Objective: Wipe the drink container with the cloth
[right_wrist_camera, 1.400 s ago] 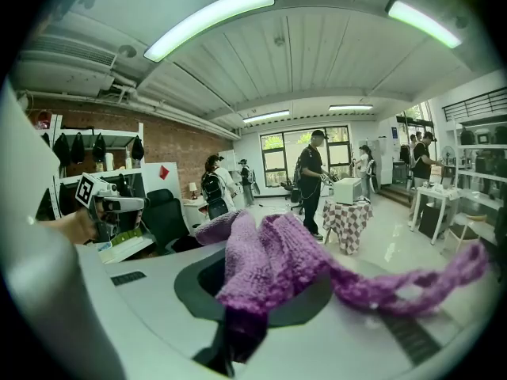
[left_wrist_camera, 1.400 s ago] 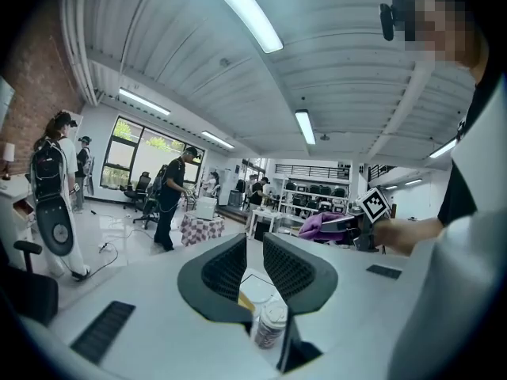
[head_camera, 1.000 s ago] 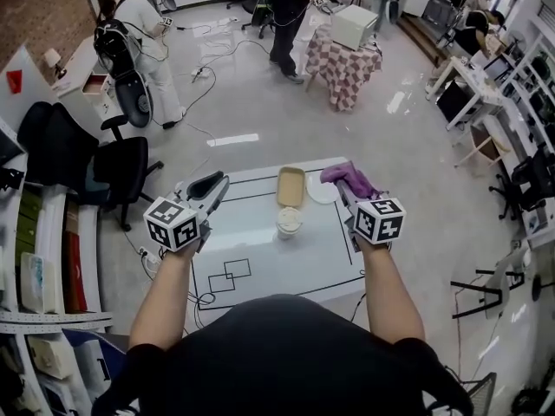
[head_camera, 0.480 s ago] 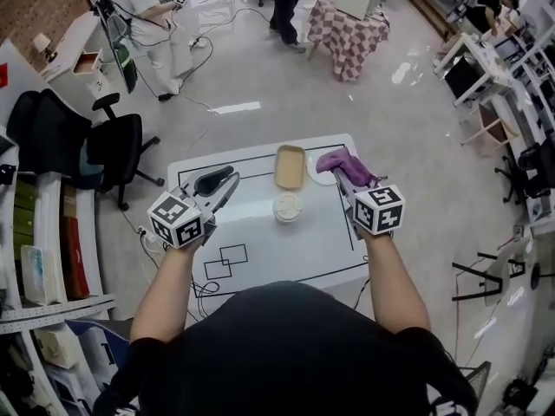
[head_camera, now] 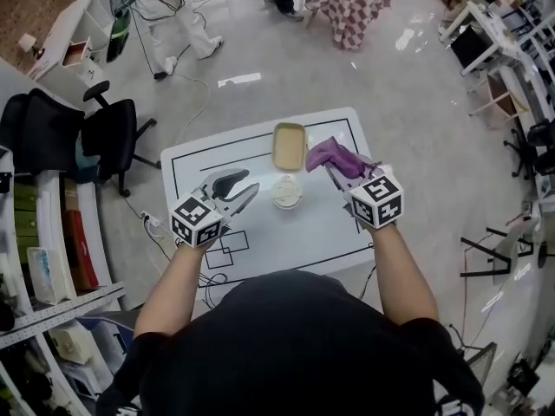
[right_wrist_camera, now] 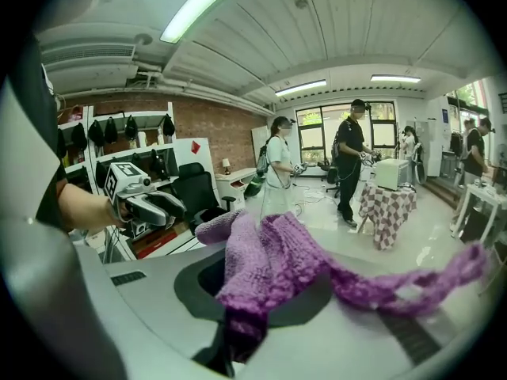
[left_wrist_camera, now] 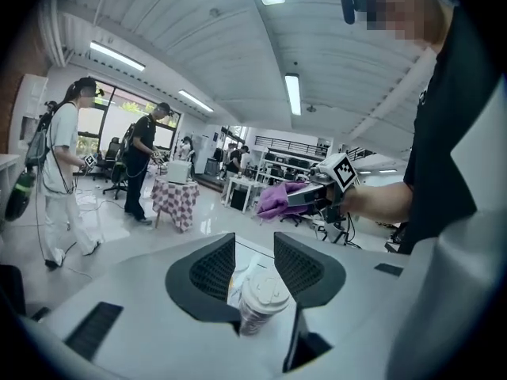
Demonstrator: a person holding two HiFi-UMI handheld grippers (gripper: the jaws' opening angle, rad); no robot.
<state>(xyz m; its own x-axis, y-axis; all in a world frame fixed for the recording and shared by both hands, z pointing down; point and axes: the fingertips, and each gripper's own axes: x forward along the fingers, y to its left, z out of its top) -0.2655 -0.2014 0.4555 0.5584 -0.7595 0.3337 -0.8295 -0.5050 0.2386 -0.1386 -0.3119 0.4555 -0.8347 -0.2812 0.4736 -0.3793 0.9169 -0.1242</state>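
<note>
Head view looks steeply down on table and cup; gripper views look low across, seemingly facing each other.

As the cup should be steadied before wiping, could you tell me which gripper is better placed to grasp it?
Left. The left gripper has just been opening its jaws, with nothing between them yet, and the lidded cup sits in line just ahead. The right gripper is shut on the purple cloth.

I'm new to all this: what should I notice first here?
A purple cloth hangs clamped in the jaws of the right gripper, over the right side of the white table. At the table's middle stands a lidded cup; the left gripper, its jaws just opening with nothing between them, aims at it.
</note>
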